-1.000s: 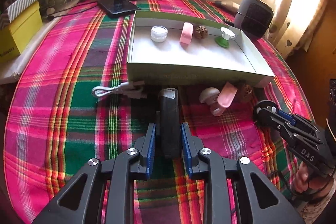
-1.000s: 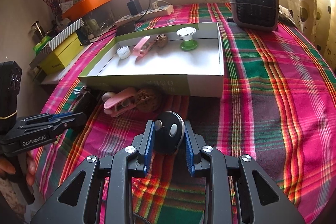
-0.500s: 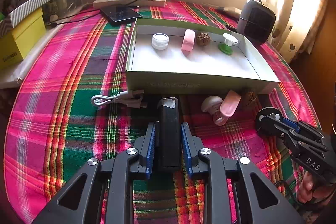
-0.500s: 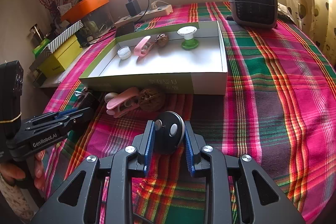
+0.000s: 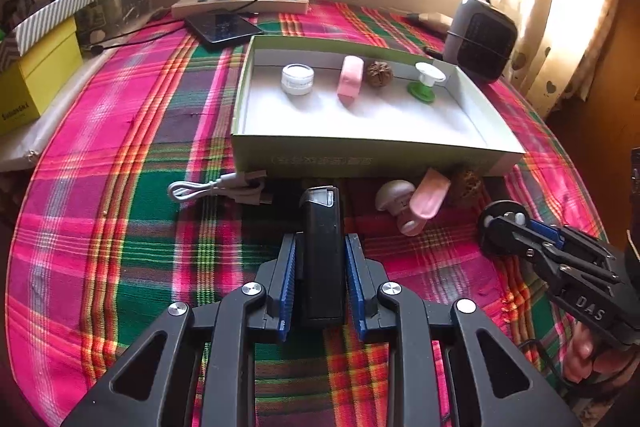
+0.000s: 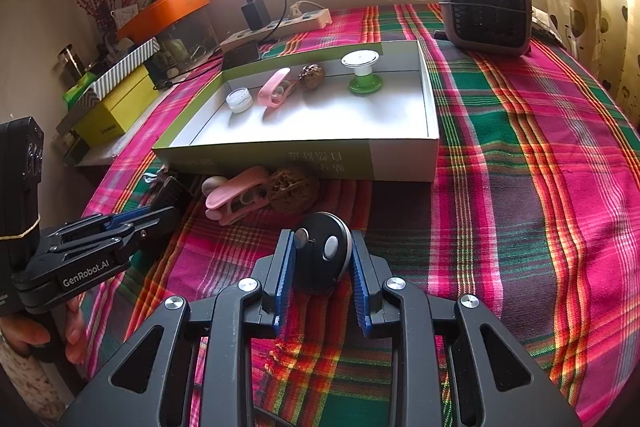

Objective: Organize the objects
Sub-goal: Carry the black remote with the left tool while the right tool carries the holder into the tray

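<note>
My left gripper [image 5: 320, 255] is shut on a black rectangular device [image 5: 322, 227] and holds it just above the plaid cloth, in front of the green-and-white box [image 5: 360, 157]. My right gripper [image 6: 322, 255] is shut on a round black disc [image 6: 324, 251], also lifted a little, to the right of the left one. The box [image 6: 400, 163] holds a small white jar [image 5: 297, 79], a pink clip [image 5: 350, 79], a walnut [image 5: 379, 73] and a green-and-white spool [image 5: 426, 83]. A second pink clip [image 5: 424, 201], a white cap [image 5: 394, 195] and a second walnut [image 6: 294, 189] lie in front of the box.
A white USB cable [image 5: 216, 187] lies left of the black device. A grey heater [image 6: 484, 3] stands at the back right. A power strip [image 5: 240, 3] with a charger, a phone [image 5: 222, 27] and a yellow box [image 5: 36, 79] stand at the back left.
Both grippers have risen and pulled back a little with their objects held; the box and loose items now look lower and farther. Nothing on the table has moved.
</note>
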